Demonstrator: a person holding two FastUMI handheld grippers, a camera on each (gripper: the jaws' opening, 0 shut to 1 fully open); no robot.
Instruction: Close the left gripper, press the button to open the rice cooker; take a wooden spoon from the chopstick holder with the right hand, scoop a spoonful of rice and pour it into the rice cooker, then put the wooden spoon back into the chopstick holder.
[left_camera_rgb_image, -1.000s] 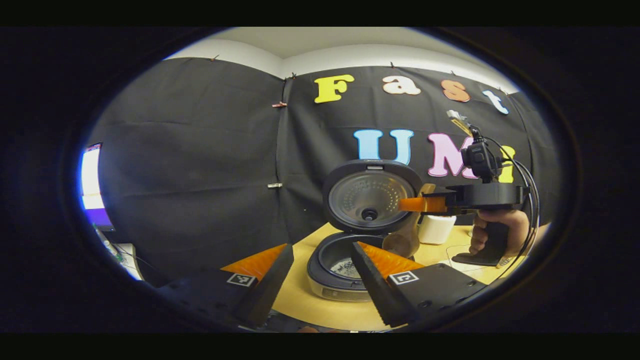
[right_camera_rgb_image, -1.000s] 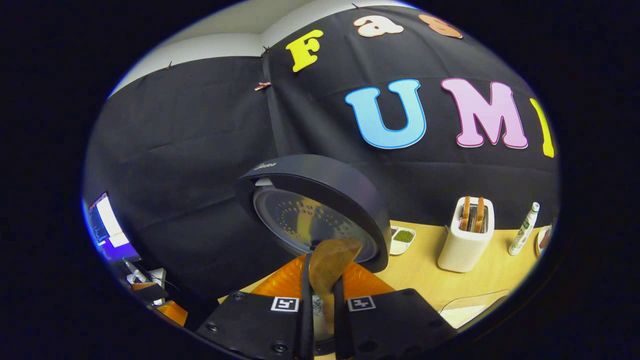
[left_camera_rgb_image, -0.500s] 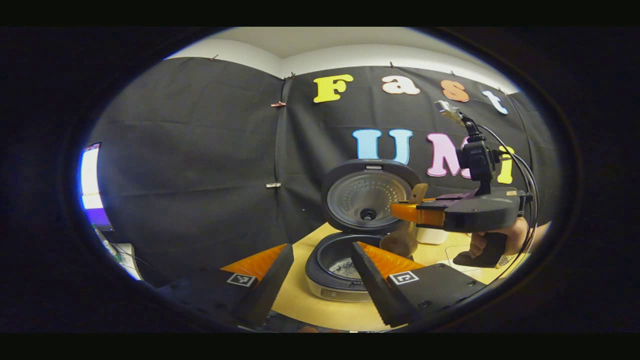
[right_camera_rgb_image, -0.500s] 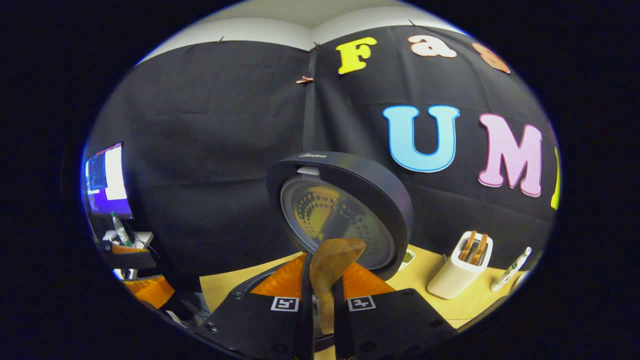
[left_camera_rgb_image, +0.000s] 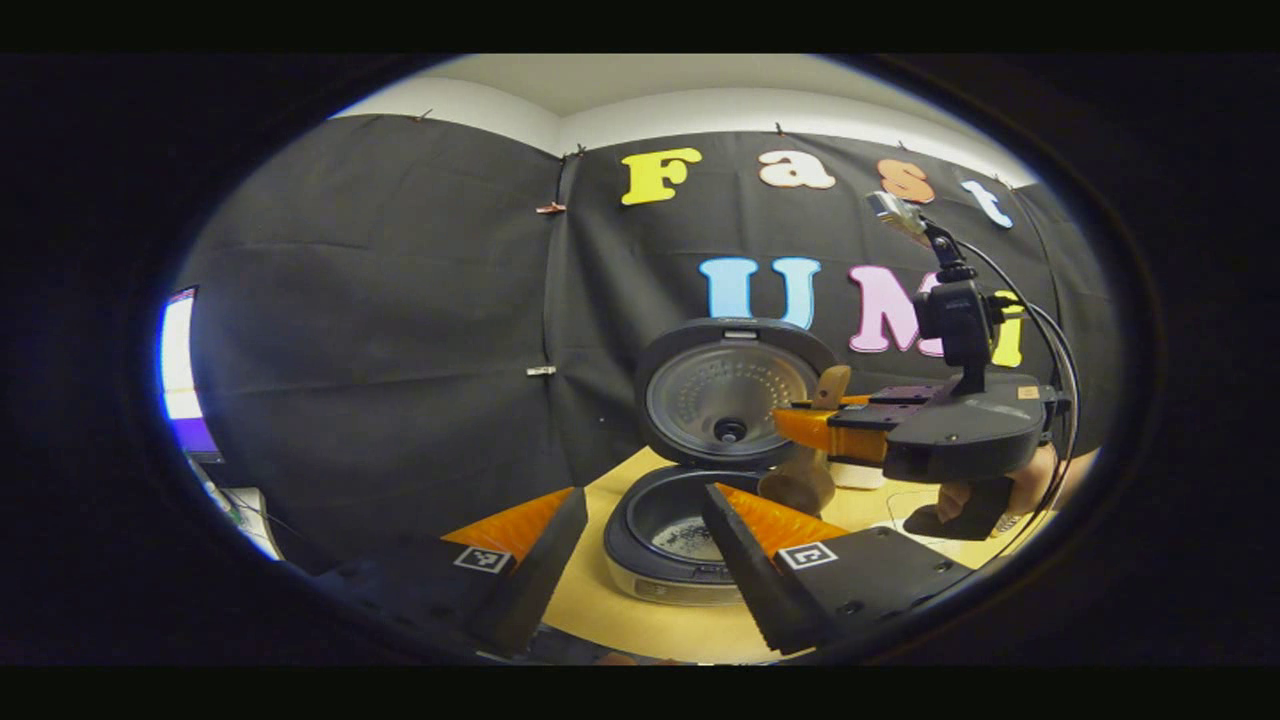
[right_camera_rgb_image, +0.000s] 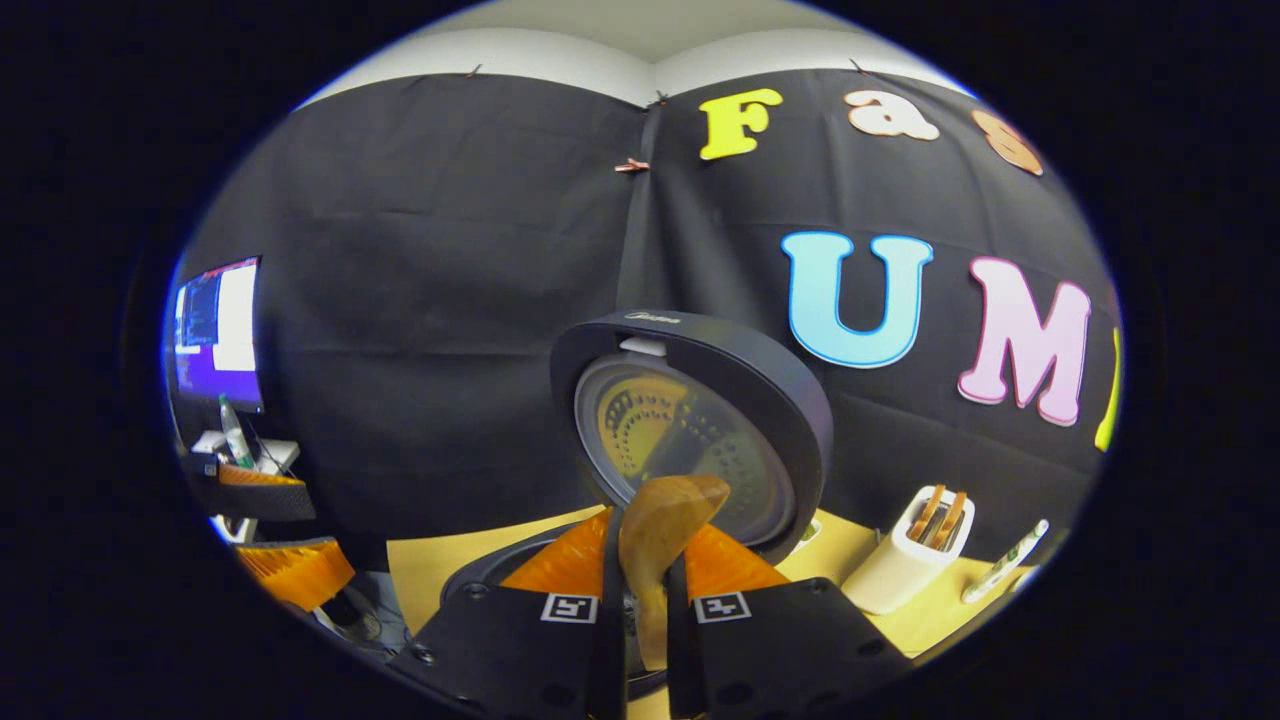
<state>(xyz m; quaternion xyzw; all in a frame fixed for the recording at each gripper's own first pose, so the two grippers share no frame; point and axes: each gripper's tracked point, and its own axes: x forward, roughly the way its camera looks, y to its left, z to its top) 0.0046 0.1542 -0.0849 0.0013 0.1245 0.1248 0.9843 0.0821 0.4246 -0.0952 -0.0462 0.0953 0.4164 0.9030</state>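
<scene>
1. Rice cooker (left_camera_rgb_image: 690, 530) sits open on the bench (left_camera_rgb_image: 620, 610), lid upright, what looks like rice inside.
2. My right gripper (right_camera_rgb_image: 640, 600) pinches the wooden spoon (right_camera_rgb_image: 660, 520), jaws pressed on its handle, bowl hanging beside the cooker rim.
3. My left gripper (left_camera_rgb_image: 640, 545) hovers short of the cooker, jaws spread, holding nothing.
</scene>
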